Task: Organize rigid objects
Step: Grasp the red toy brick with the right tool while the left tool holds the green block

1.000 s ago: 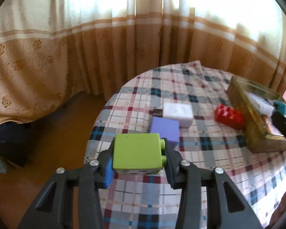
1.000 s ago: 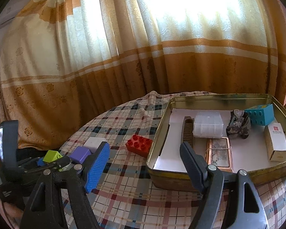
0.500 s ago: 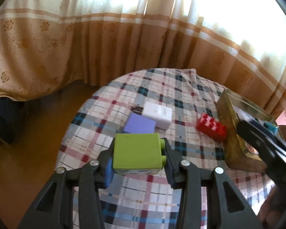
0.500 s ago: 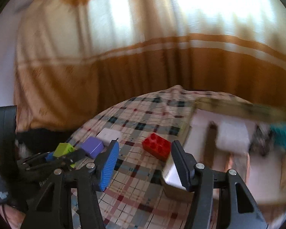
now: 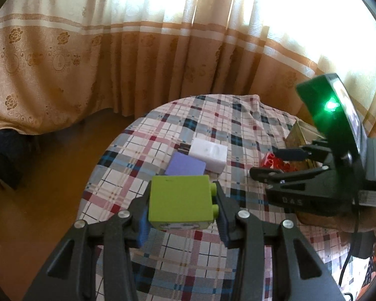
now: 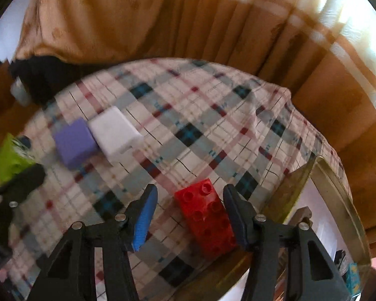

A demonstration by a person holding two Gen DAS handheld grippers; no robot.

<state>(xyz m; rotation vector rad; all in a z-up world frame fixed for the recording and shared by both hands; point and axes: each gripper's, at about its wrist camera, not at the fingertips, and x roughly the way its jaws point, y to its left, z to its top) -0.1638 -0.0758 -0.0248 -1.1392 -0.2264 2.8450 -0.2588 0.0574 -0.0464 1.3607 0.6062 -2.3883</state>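
Here the left gripper (image 5: 181, 208) pinches a green block (image 5: 180, 202) between its jaws, the block held above the near edge of the worktop (image 5: 238, 130), which is covered in a plaid cloth. Just beyond the green block a purple block (image 5: 185, 165) lies flat on the cloth, and a white block (image 5: 208, 153) sits right behind it, the two touching or very nearly so. To the right in the left wrist view the other tool reaches in over the cloth, with a green light glowing on its body. In the right wrist view the right gripper (image 6: 189, 217) has its jaws spread, one on each side of a red studded brick (image 6: 206, 222) that lies on the cloth; the picture is blurred, so whether the right-hand jaw already touches the brick is hard to say. The brick rests just beside the wall of a metal tin (image 6: 338, 195), which stands at the right edge of the worktop. Farther off, tan and cream curtains (image 5: 137, 50) hang behind the worktop.
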